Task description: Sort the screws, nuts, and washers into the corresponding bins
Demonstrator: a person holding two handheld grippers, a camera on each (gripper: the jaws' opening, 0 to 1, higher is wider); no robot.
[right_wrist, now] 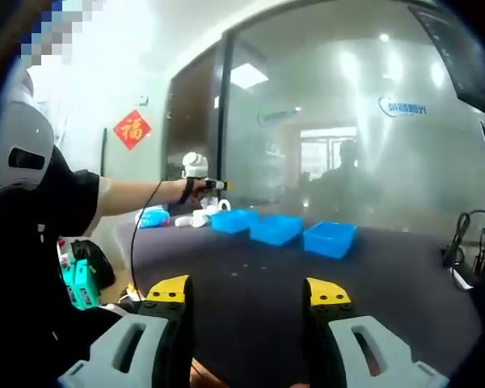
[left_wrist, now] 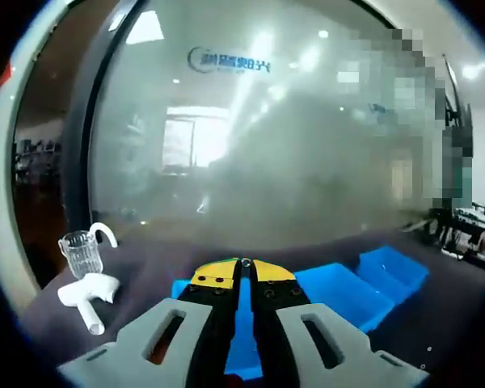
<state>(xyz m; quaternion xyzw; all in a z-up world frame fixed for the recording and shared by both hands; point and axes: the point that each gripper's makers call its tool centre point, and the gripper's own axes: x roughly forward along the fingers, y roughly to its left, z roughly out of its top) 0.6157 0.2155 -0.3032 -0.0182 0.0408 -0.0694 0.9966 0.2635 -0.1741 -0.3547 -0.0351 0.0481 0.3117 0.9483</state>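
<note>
In the right gripper view, three bins (right_wrist: 276, 229) are set in a row on the table (right_wrist: 250, 299), before a glass wall (right_wrist: 347, 121). Left of the bins, white items (right_wrist: 196, 218) are gathered, with the left gripper (right_wrist: 214, 185) held above them. Specks (right_wrist: 250, 272) are scattered on the table nearer the camera. In the left gripper view, the bins (left_wrist: 352, 287) are seen just beyond the gripper (left_wrist: 244, 279), and a cup (left_wrist: 81, 252) is placed to its left, behind a white piece (left_wrist: 89, 295).
</note>
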